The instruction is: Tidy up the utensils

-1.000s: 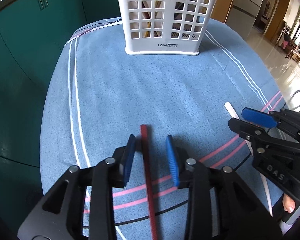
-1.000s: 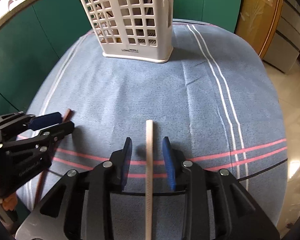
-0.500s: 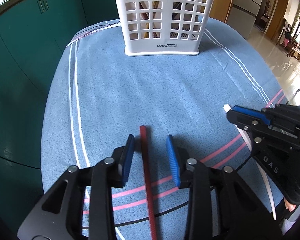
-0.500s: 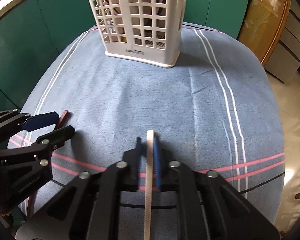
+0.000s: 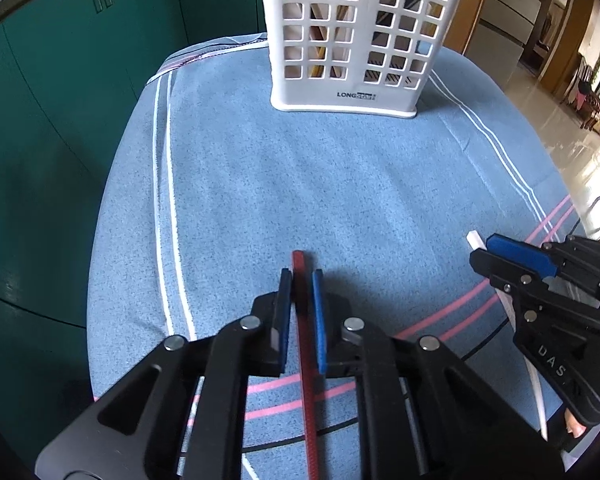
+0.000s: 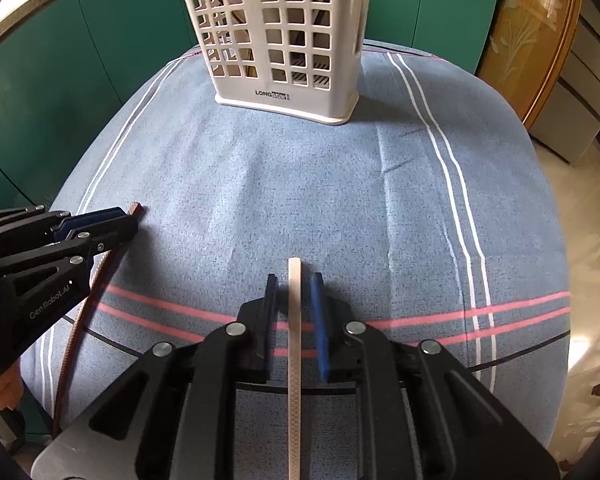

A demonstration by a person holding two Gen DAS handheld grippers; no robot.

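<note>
Left gripper (image 5: 301, 280): jaws closing, blue ribbed pads now tight against a thin red square-section chopstick (image 5: 307, 368) lying flat near the bench's (image 5: 340, 184) near edge on the blue woven striped cloth. Right gripper (image 6: 294, 284): jaws opening, narrow, a pale cross-hatched chopstick (image 6: 294, 360) between the pads with a sliver of gap each side, also flat near the near edge. White plastic lattice basket (image 6: 284, 40) stands upright at the far edge, well apart from both.
</note>
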